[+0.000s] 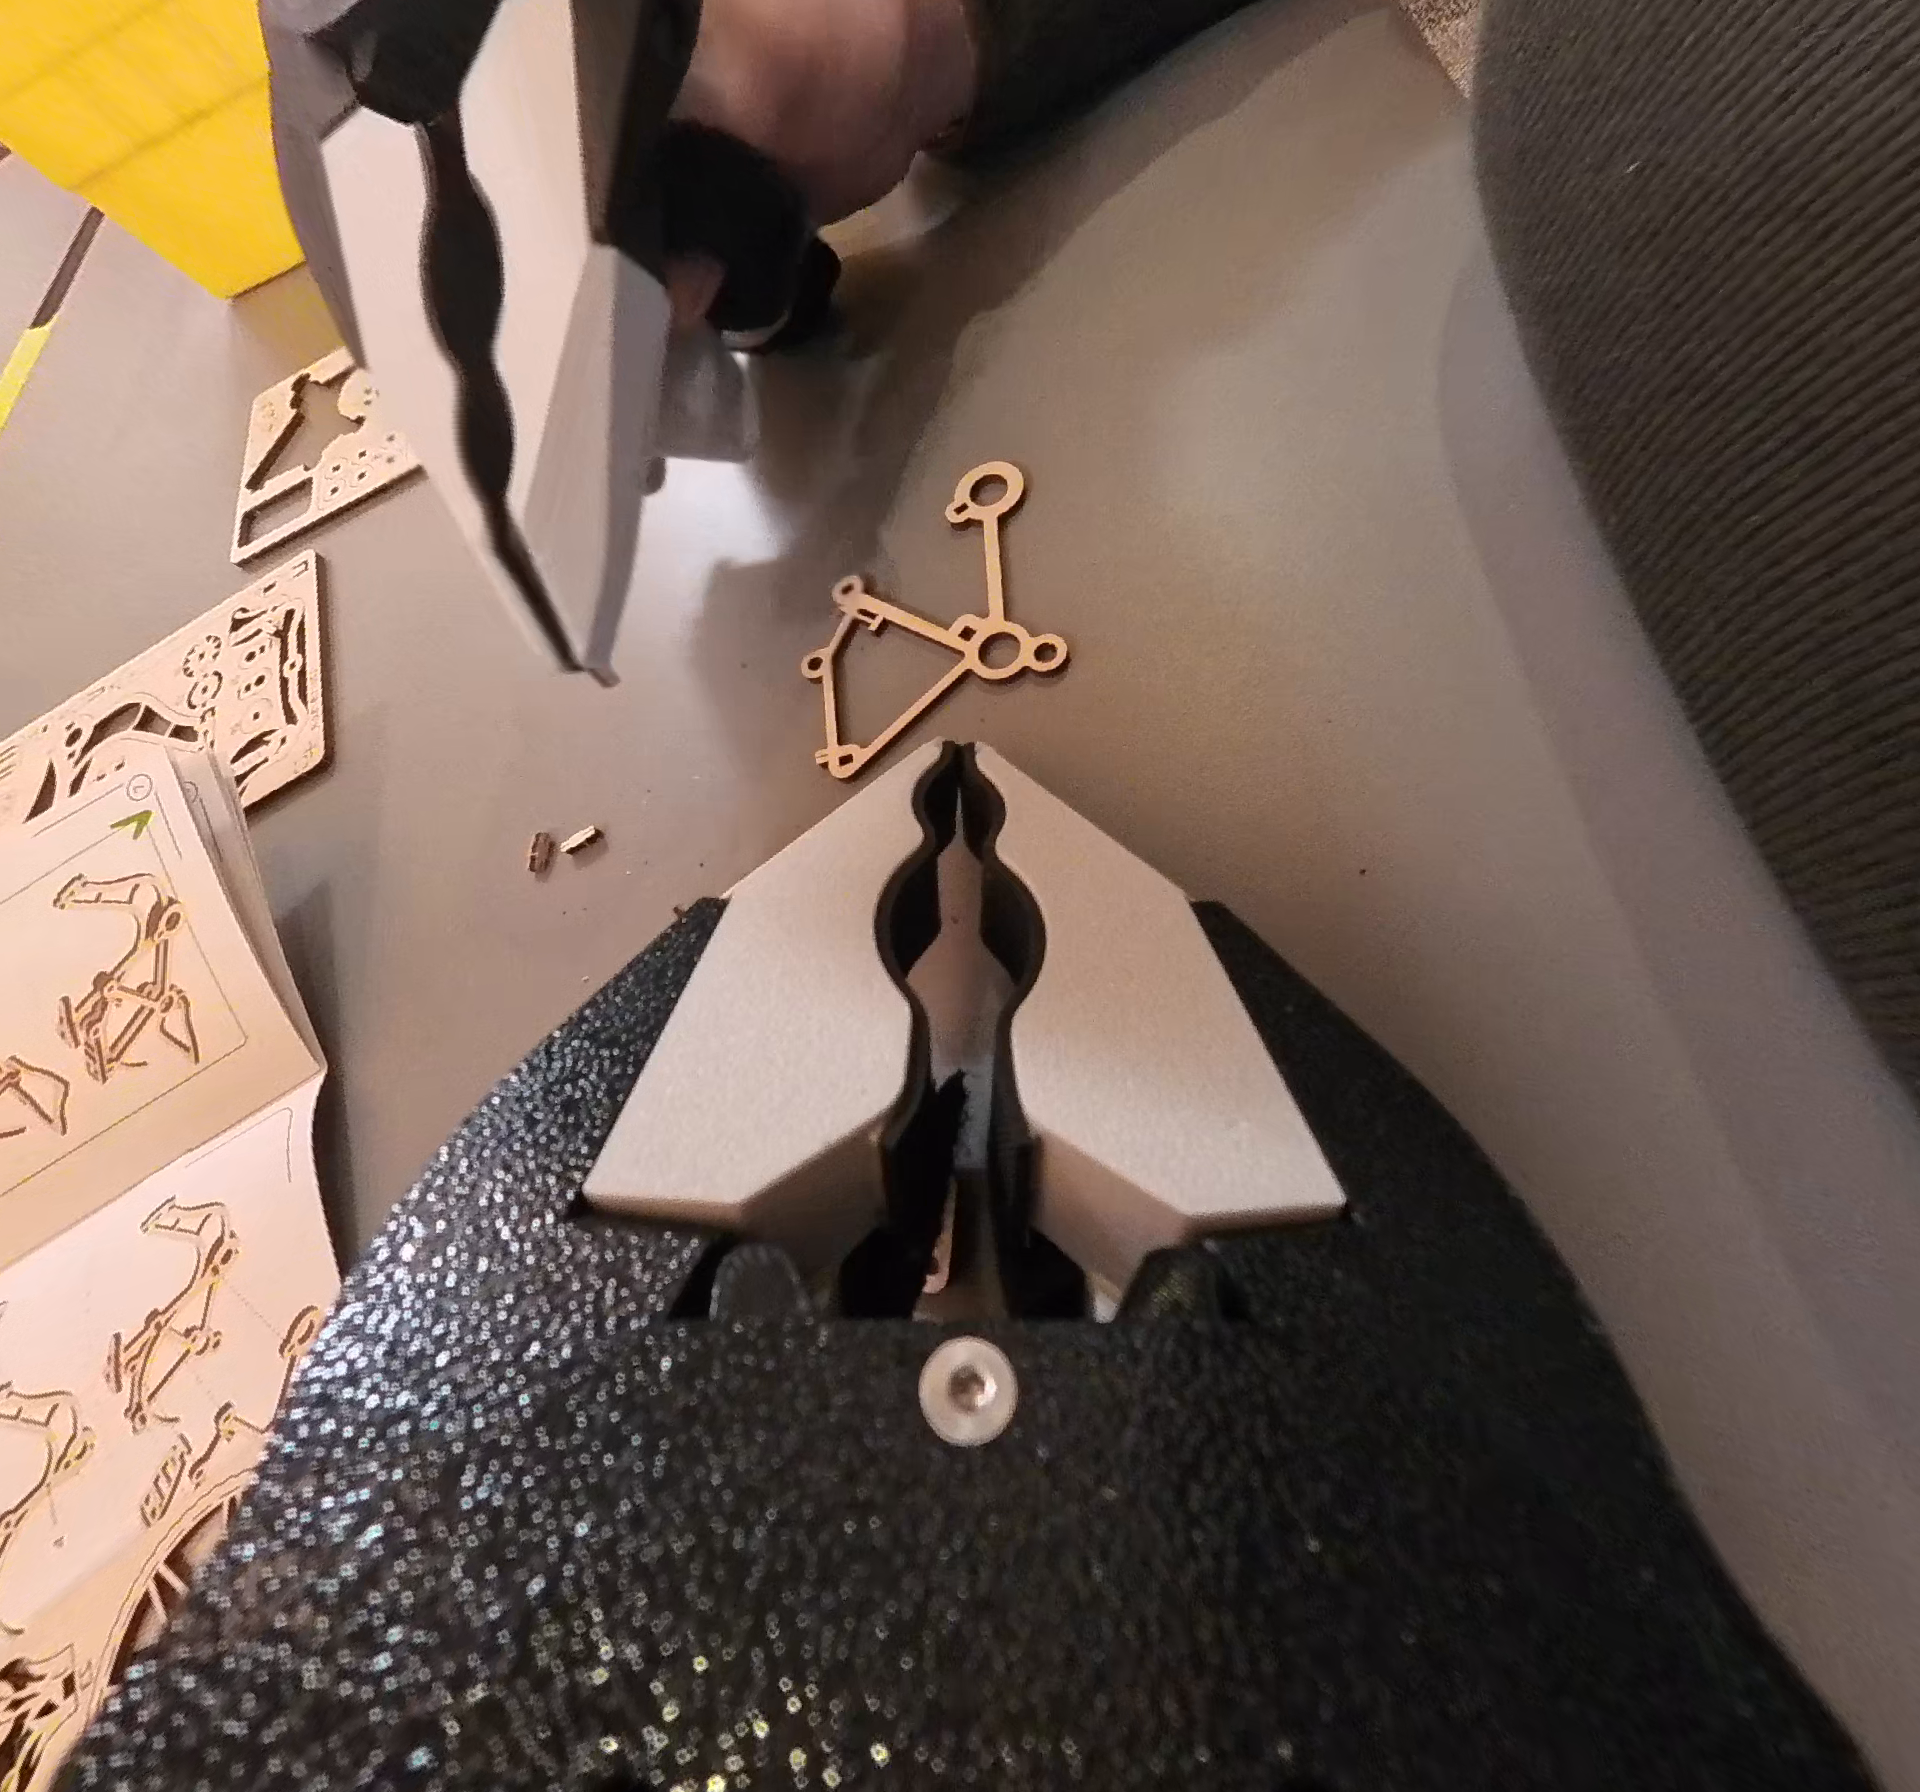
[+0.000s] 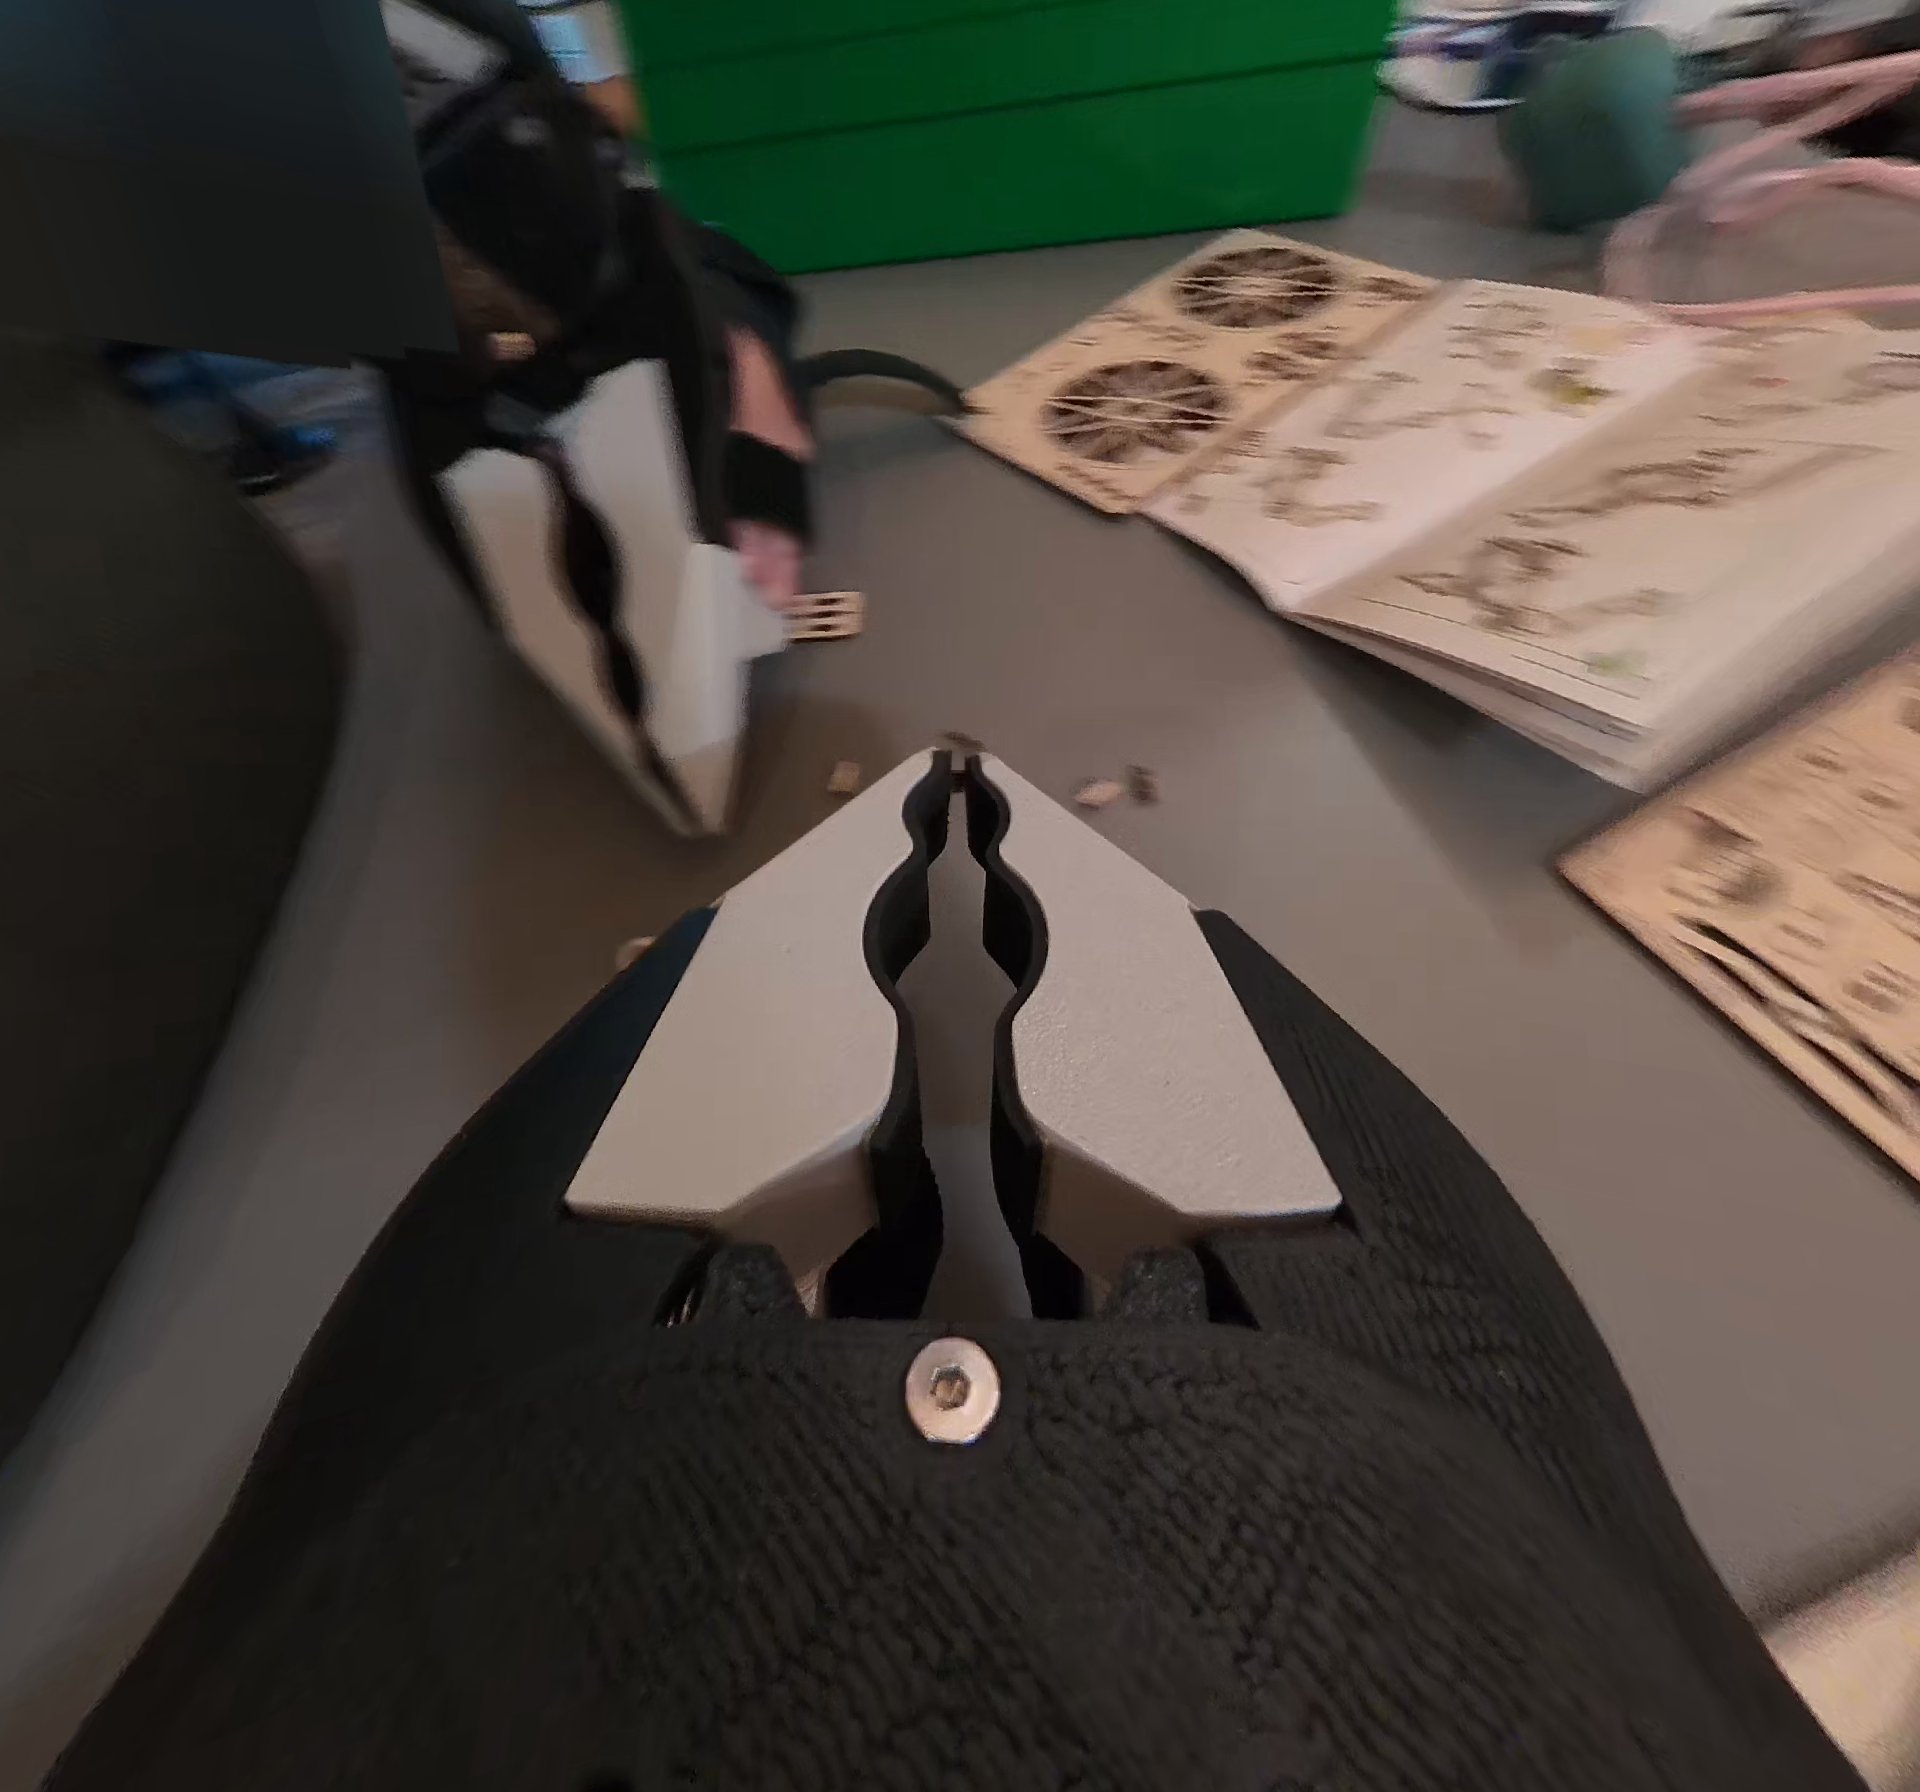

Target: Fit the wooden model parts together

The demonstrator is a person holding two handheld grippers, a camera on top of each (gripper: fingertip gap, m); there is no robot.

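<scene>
Grey tabletop is filling the left wrist view, where the left gripper (image 1: pixel 961 755) is hovering with its tips together on nothing, just short of a thin wooden frame piece (image 1: pixel 925 641) lying flat. The right gripper (image 1: pixel 594 667) is hanging above the table to the left of that piece, its tips also together and empty, a gloved hand (image 1: pixel 821 80) behind it. Two tiny wooden pegs (image 1: pixel 566 847) are lying apart from the frame, with punched wooden sheets (image 1: pixel 312 464) and an open instruction booklet (image 1: pixel 135 963) farther left. A yellow bin (image 1: pixel 135 69) is sitting in the far corner; its contents are hidden.

Across the same table in the blurred right wrist view, the right gripper (image 2: pixel 958 760) is pointing, tips together, at small wooden bits (image 2: pixel 1117 788), while the left gripper (image 2: pixel 691 807) is hanging near a slotted wooden block (image 2: pixel 826 617). A green bin (image 2: pixel 997 80) is standing behind; what it holds cannot be made out.

Risk looks real: the frame is slender and flat, so closed tips pushing at it may skid it away or snap a thin arm, and the pegs are small enough to be flicked off.
</scene>
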